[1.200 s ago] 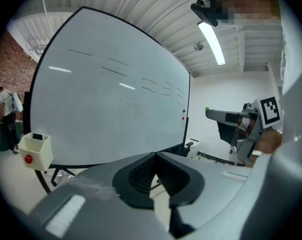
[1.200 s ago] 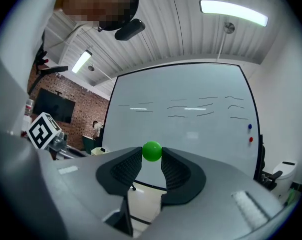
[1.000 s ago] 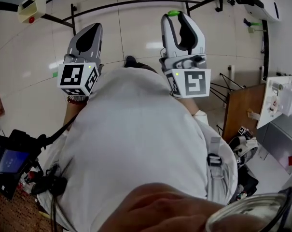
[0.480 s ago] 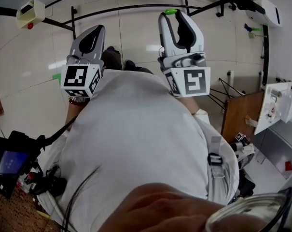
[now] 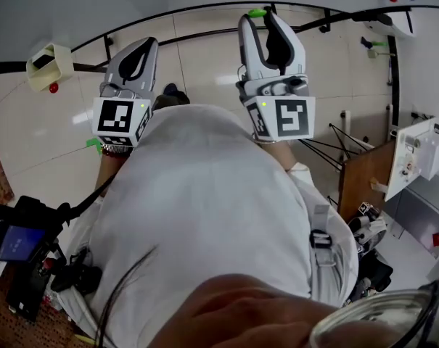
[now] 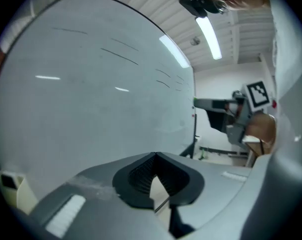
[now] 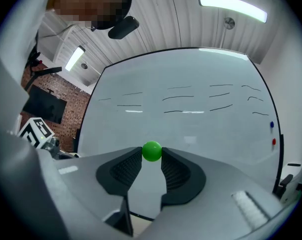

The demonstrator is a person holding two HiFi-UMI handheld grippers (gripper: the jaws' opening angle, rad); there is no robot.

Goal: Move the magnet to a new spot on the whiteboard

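Magnet (image 7: 151, 151) poised before whiteboard (image 7: 200, 119)
Right gripper (image 7: 151, 157) pinches it at the tips, board straight ahead; left gripper (image 6: 154, 157) pressed together, empty.

Small bright-green glossy round magnet (image 7: 151, 151): pinched at very tips of right gripper (image 5: 261, 17), one jaw pad on each side, most of ball showing above pads. Seen against lower middle of board in right gripper view; contact with board surface not discernible.

Large white glossy whiteboard (image 7: 190, 94) with thin dark frame: upright, filling background. Several short faint black strokes across upper half; ceiling-light glare on surface. Small blue dot (image 7: 271, 125) and small red dot (image 7: 274, 142) near right edge.
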